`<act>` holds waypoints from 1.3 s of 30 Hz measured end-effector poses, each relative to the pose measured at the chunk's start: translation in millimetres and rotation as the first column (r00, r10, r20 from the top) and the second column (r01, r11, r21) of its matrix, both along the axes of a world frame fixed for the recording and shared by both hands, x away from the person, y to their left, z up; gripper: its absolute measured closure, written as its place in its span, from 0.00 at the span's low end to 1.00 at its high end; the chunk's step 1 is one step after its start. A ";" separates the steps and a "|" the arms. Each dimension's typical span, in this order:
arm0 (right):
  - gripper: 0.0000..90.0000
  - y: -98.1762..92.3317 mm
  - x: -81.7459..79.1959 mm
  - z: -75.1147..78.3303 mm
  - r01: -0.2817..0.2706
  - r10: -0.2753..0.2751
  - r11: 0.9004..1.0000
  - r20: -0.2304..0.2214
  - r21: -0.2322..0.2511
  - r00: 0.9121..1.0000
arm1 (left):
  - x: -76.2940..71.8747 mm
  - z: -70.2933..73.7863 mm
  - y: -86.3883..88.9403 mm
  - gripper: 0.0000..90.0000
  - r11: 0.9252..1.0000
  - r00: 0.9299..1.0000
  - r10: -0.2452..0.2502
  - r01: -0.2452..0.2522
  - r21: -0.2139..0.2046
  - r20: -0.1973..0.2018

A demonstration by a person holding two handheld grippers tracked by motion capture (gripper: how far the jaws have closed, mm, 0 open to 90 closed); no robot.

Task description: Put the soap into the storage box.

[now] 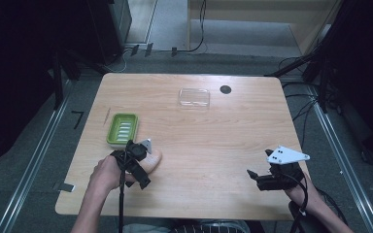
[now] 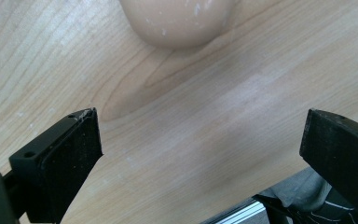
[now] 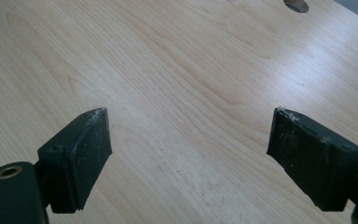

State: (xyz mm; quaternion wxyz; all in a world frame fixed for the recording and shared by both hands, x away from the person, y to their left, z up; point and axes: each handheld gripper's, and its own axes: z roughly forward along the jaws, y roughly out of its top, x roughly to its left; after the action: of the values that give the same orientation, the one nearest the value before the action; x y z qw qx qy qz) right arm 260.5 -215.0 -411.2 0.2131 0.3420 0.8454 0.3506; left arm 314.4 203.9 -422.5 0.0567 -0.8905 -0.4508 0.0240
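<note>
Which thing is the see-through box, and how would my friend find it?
Start at the wooden table and look to its far edge, away from the person. The see-through box lies there, just left of a small dark round hole. It is clear and colourless, unlike the bright green dish nearer the left tongs.

A light wooden table [image 1: 233, 141] carries a green tray [image 1: 122, 129], a clear lid [image 1: 194, 97] and a peach-coloured rounded object [image 1: 151, 159].

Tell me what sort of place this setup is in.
Probably a lab or recording workspace, not a home. A bare wooden table stands between metal floor rails, cables trail across the grey floor, and dark equipment stands flank it. The hand-held left gripper and right gripper fit that.
</note>
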 end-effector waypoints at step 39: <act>0.15 -0.5 -0.1 -0.1 0.005 -0.004 1.000 -0.003 0.008 1.000 | 43.4 -11.2 -23.7 0.00 0.999 1.000 0.008 -0.007 -0.046 0.018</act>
State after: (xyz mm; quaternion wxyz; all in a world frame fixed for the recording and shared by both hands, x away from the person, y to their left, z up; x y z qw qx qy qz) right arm 260.5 -215.5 -411.3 0.2112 0.3453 0.8435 0.3530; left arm 357.8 180.2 -433.6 0.0319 -0.8901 -0.4539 0.0265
